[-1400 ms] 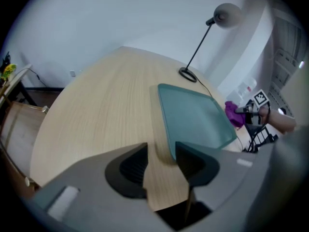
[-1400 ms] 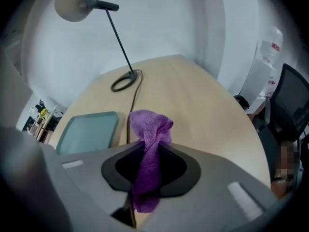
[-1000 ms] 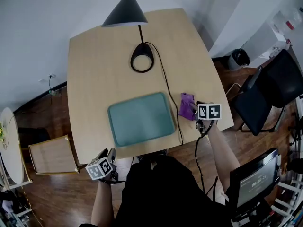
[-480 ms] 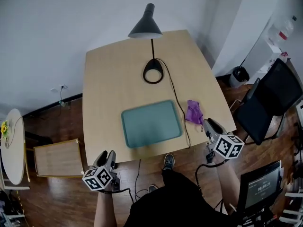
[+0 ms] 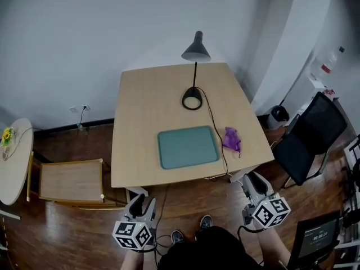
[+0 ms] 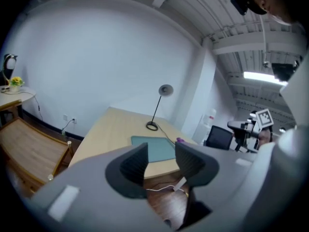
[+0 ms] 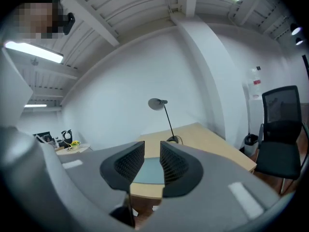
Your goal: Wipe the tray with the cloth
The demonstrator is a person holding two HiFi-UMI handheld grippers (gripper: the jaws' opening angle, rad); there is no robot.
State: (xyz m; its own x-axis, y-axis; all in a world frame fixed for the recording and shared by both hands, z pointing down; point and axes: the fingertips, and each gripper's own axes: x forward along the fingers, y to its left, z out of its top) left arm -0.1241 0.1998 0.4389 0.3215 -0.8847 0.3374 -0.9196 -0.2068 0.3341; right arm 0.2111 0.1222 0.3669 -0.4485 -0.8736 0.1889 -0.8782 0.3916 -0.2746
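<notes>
Though empty, both grippers (image 6: 161,154) (image 7: 152,154) slightly open.

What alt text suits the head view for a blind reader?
A wooden table seen from above holds a teal tray, a purple cloth just right of it and a black lamp behind. The left tool and right tool hang empty over the floor, short of the table.

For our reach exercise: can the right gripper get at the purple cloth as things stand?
Probably not yet: the right gripper hangs over the floor, short of the table, jaws apart and empty. Nothing covers the cloth beside the tray, so moving closer should do.
</notes>
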